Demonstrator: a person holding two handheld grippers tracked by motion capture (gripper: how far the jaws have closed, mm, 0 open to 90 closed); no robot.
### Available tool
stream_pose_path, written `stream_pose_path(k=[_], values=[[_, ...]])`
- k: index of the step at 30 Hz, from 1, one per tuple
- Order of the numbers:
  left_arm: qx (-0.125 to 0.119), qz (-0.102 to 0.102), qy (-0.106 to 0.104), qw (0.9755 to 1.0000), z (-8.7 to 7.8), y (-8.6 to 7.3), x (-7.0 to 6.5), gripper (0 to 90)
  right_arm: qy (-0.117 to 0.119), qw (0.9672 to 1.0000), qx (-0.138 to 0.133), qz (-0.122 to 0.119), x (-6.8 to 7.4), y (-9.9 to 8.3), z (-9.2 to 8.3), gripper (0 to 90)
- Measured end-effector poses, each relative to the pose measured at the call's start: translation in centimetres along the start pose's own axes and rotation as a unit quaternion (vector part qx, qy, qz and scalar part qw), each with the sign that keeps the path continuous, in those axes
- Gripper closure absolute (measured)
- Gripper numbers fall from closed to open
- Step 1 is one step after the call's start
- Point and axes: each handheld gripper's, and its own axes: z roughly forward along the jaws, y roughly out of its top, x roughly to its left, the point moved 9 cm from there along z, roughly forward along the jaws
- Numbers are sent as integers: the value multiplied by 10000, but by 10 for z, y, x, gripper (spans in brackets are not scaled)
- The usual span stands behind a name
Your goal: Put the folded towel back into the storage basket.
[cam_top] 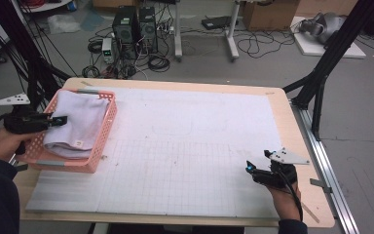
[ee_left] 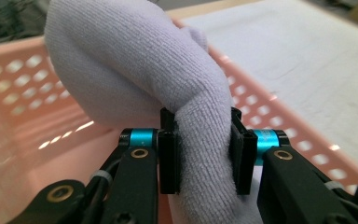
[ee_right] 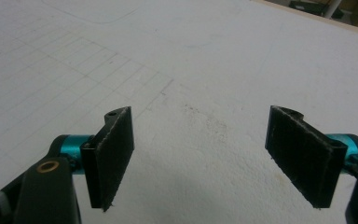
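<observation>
Counted: one lavender towel (cam_top: 75, 124), one pink basket (cam_top: 103, 130), one white gridded mat (cam_top: 190, 146), two grippers. Left gripper (ee_left: 204, 149) clamped on a bunched fold of the towel, pads (ee_left: 168, 161) pressing it from both sides, rest of the cloth heaped just ahead of and above the tips, the basket's perforated wall right behind it; right gripper (ee_right: 212, 158) parked wide open, nothing between its pads, bare mat directly beneath and ahead. Seen from above: towel lying folded inside the basket with the left gripper (cam_top: 58, 120) at its near-left edge and the right gripper (cam_top: 251, 169) well apart at the mat's far right; seen close from the left gripper: the pinch itself and the towel's ribbed weave.
</observation>
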Motion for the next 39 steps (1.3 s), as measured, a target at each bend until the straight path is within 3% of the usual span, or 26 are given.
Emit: stream_pose_path(k=[3,15,16,19,20,22,23,24,26,27,28,29,30,31,32,34,36,39], values=[[212,-37,27,9998,4,-10,2,698,4,10000,18,-17,1,0,1,226],[75,296,-528,9981,14,-1,-22,702,21,10000,49,-13,1,-1,3,225],[142,312,-435,9985,17,-1,-20,702,16,10000,44,-19,2,-1,3,226],[459,275,102,9985,23,-7,-7,681,26,10000,49,-22,3,0,3,225],[459,275,102,9985,23,-7,-7,666,26,10000,49,-22,3,0,3,225],[606,235,566,9963,24,-10,3,553,25,10000,53,-33,2,-1,3,225],[711,97,1390,9877,19,-10,19,449,17,10000,55,-41,1,-1,3,225],[701,82,1894,9794,13,-8,28,372,20,10000,51,-34,1,-1,3,225],[563,72,2592,9642,-2,-2,41,311,19,10000,41,-11,1,-1,3,225],[491,34,2893,9560,-9,1,45,327,21,10000,54,-9,1,-1,3,225],[378,41,3030,9522,-14,5,46,312,21,10000,54,-37,1,-1,3,225],[305,30,2996,9536,-16,7,44,320,16,10000,48,-34,1,-1,3,226],[312,43,2869,9574,-16,8,40,351,19,10000,42,-46,1,0,3,225],[312,43,2869,9574,-16,8,40,387,28,10000,51,-38,2,0,3,225],[313,139,2620,9645,-9,9,30,415,33,10000,50,-42,2,0,4,226],[383,94,2360,9709,2,5,21,464,35,10000,47,-30,3,0,3,226],[743,104,2225,9720,16,-4,15,497,26,10000,36,-48,3,0,3,226],[1479,74,2170,9649,37,-24,11,511,36,10000,31,-22,3,1,2,226]])
